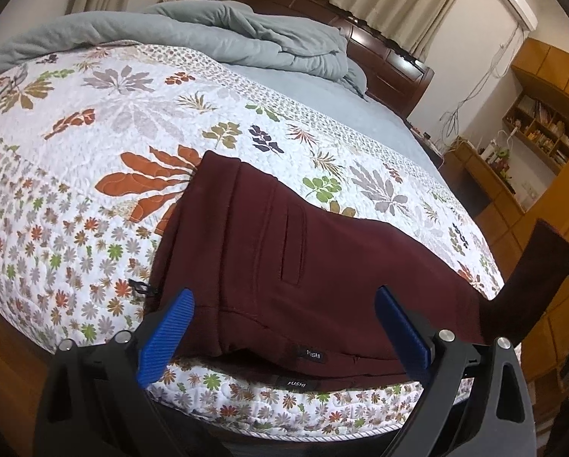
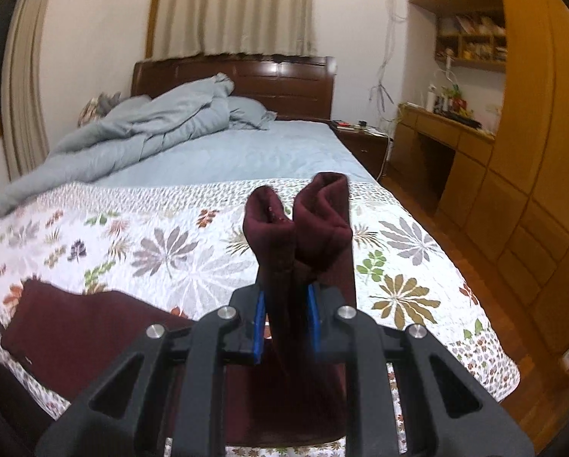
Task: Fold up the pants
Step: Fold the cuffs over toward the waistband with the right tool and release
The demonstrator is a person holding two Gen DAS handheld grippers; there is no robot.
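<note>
Dark maroon pants (image 1: 284,259) lie on the floral quilt at the near edge of the bed, waist end toward me, back pocket up. My left gripper (image 1: 284,327) is open, its blue pads either side of the waistband just above it, holding nothing. My right gripper (image 2: 286,323) is shut on the pants' leg ends (image 2: 303,228), which stick up out of the jaws; the rest of the pants (image 2: 86,323) trails down to the left on the quilt. The lifted leg also shows at the right edge of the left wrist view (image 1: 531,266).
The floral quilt (image 1: 94,152) covers the near half of the bed. A rumpled blue duvet (image 2: 139,133) lies by the wooden headboard (image 2: 246,80). A wooden desk and shelves (image 2: 467,114) stand right of the bed, over wooden floor (image 2: 455,247).
</note>
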